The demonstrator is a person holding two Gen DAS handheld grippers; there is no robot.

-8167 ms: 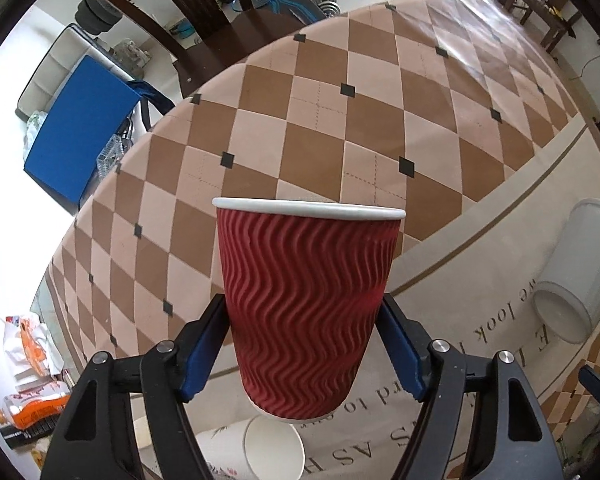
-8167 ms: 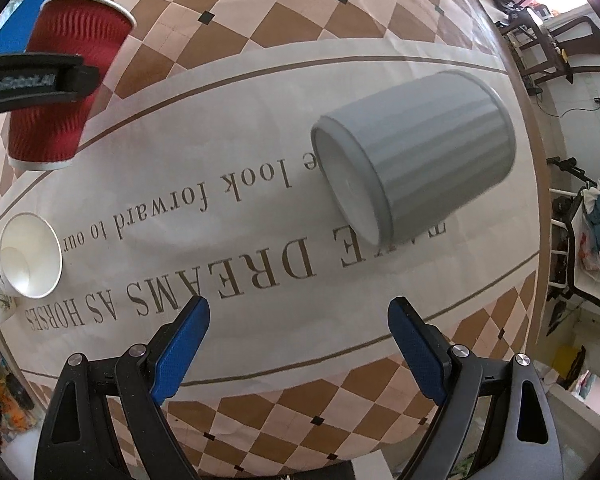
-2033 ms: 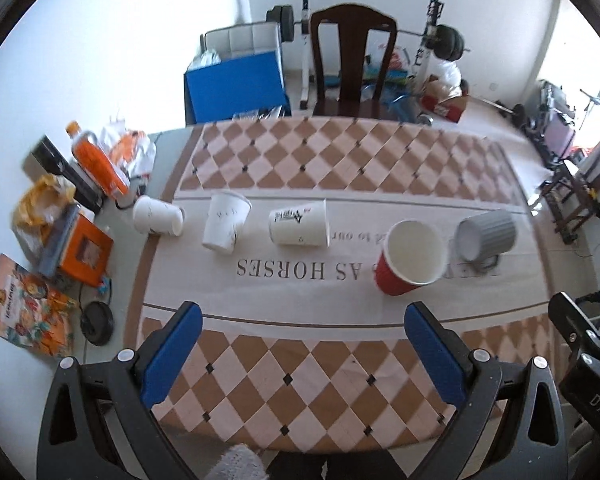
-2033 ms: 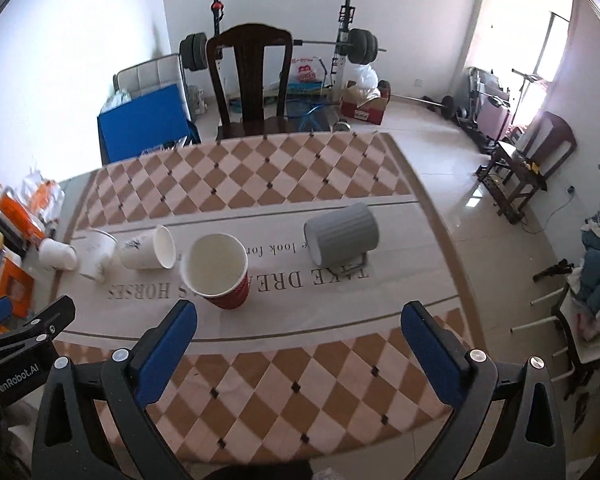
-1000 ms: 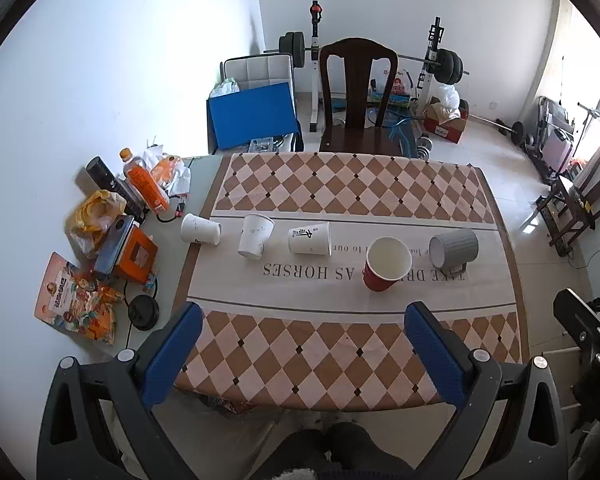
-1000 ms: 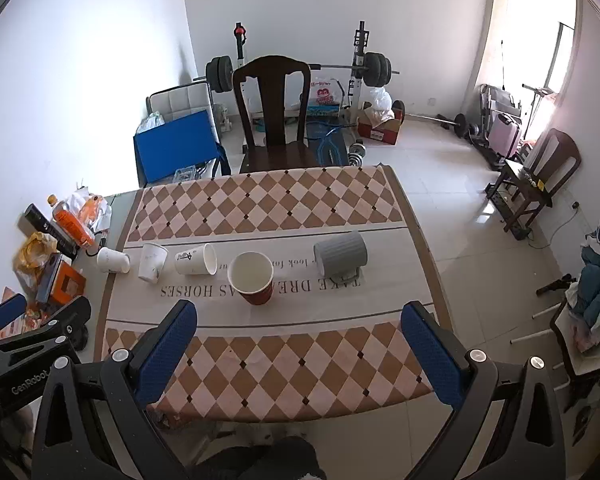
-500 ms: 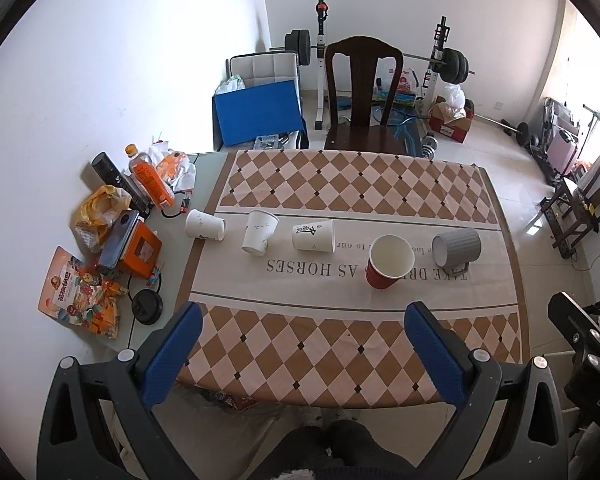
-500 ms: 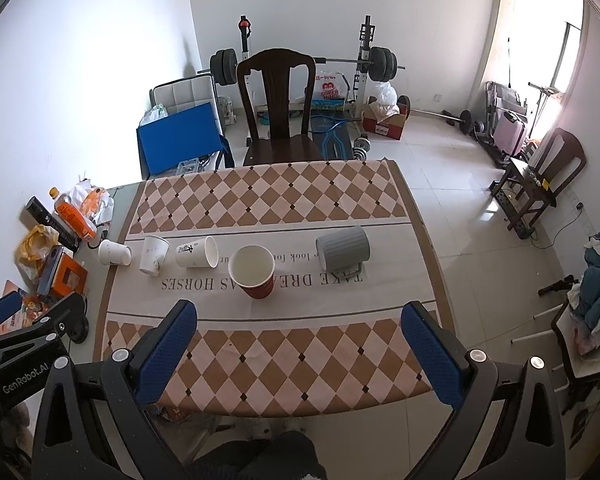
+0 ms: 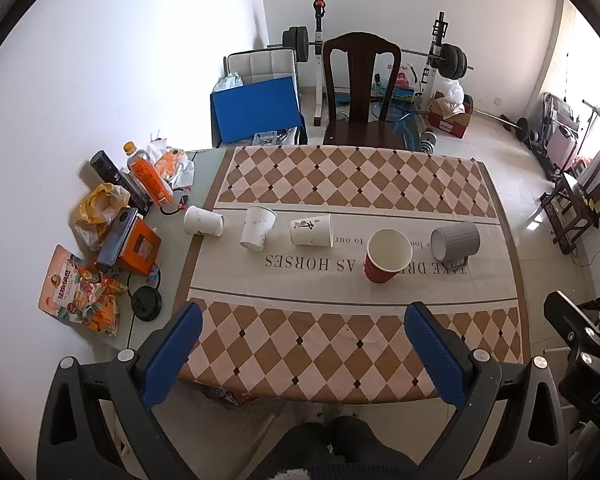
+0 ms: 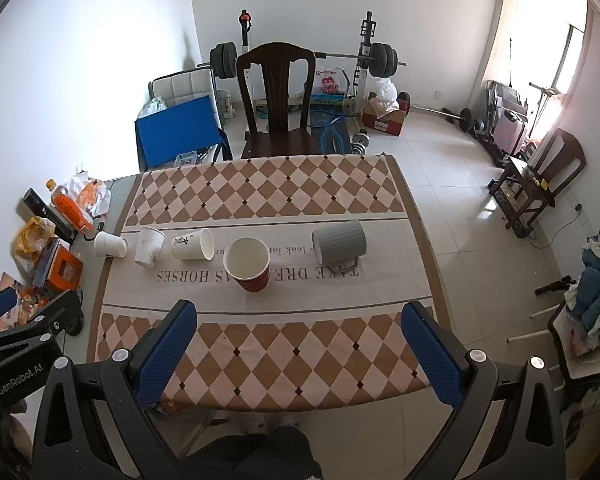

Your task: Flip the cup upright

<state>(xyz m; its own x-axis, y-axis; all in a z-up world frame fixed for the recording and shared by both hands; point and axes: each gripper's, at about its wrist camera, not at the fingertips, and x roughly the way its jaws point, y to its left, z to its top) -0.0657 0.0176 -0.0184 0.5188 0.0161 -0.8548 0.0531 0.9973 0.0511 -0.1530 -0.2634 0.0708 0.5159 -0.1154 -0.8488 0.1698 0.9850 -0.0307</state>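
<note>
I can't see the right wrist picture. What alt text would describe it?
A red cup stands upright on a checkered table, with a grey mug and white paper cups lying on their sides beside it. The open right hand-held gripper hangs high above, empty.

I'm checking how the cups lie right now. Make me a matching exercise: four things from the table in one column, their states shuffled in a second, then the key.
Things:
1. red ribbed paper cup
2. grey ridged ceramic mug
3. white paper cup with black calligraphy
4. orange drink bottle

States:
A. on its side, handle down against the cloth
B. off the chequered tablecloth, among clutter at the left end
C. upright, open mouth up
D. on its side, mouth toward the red cup

Pairs: 1-C, 2-A, 3-D, 4-B
</note>
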